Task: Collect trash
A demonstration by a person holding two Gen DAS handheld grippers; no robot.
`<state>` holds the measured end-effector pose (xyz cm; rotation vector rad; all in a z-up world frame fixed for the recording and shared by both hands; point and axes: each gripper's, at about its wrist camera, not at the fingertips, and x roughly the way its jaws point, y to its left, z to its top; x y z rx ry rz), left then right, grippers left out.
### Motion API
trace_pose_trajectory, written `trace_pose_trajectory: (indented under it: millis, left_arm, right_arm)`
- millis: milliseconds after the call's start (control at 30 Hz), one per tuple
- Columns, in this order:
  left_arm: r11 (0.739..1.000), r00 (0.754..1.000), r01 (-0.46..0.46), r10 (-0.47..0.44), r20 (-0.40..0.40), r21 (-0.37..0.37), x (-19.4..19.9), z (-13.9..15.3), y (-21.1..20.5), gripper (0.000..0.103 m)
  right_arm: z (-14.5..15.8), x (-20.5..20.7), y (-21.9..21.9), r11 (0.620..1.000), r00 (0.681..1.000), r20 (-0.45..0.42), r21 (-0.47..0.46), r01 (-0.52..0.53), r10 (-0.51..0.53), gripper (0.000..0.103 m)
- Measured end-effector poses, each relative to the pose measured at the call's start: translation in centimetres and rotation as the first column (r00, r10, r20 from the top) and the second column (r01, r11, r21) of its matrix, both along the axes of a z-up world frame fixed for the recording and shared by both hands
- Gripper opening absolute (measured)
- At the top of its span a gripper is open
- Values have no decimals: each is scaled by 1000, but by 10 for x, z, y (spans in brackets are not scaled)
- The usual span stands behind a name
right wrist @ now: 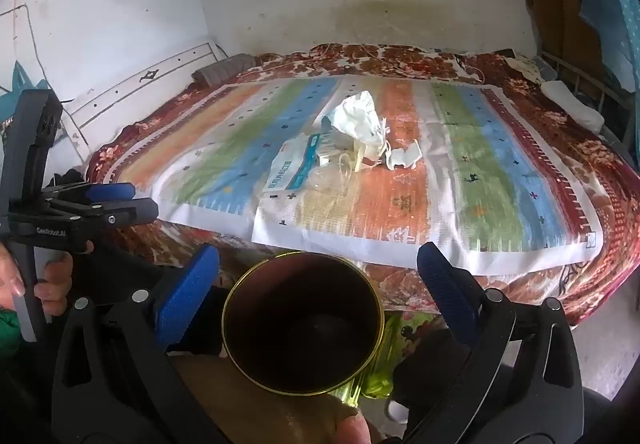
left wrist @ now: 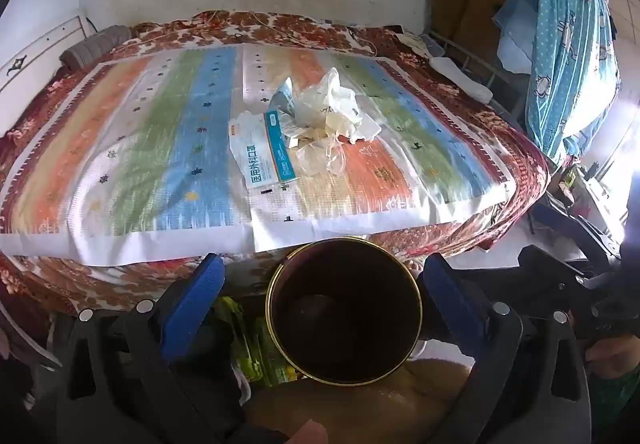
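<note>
Bedroom, bed under striped mat (left wrist: 120, 164). Nearest us: dark gold-rimmed bin (left wrist: 344, 324) below both grippers. Left gripper (left wrist: 320, 284) and right gripper (right wrist: 320, 276) spread wide, holding nothing. Farther, mid-mat: trash pile (left wrist: 316, 124), well apart. We judge: reach over bin, pinch mask packet (left wrist: 264, 152) edge first.

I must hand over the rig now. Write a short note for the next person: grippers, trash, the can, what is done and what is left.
Left gripper: open, holds nothing.
Right gripper: open, holds nothing.
Can: dark, gold rim, open, at the near edge of the bed, below both grippers. Inside too dark to see.
Trash: mask packet, crumpled plastic bag and scraps, piled mid-mat.
Done: nothing visibly collected.
Left: move every piece into the can.
</note>
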<state>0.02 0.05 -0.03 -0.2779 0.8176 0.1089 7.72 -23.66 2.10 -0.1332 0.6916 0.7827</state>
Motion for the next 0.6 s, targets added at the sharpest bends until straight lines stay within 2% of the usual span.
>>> trace_pose_trajectory:
  millis: [33, 67, 200, 233, 433, 600]
  left_arm:
    - [1000, 1000, 3, -3, 2, 2, 0, 0, 0, 97]
    - [1000, 1000, 3, -3, 3, 1, 0, 0, 0, 97]
    - [1000, 1000, 8, -8, 6, -3, 1, 0, 0, 97]
    - [1000, 1000, 10, -10, 11, -8, -1, 0, -1, 97]
    - [1000, 1000, 24, -24, 14, 2, -1, 2, -7, 98]
    - [997, 998, 64, -65, 18, 46, 2, 3, -13, 97]
  right_arm:
    - [0, 2, 1, 1000, 1000, -2, 0, 1, -1, 95]
    - [2, -1, 2, 1000, 999, 38, -8, -1, 1, 94]
    - [1, -4, 0, 1000, 999, 33, -10, 0, 0, 94]
    - [3, 1, 1, 1000, 1000, 9, -10, 1, -1, 94]
    - [-6, -1, -3, 1000, 1000, -2, -7, -7, 7, 94]
    - [-2, 2, -2, 1000, 1000, -30, -5, 3, -3, 94]
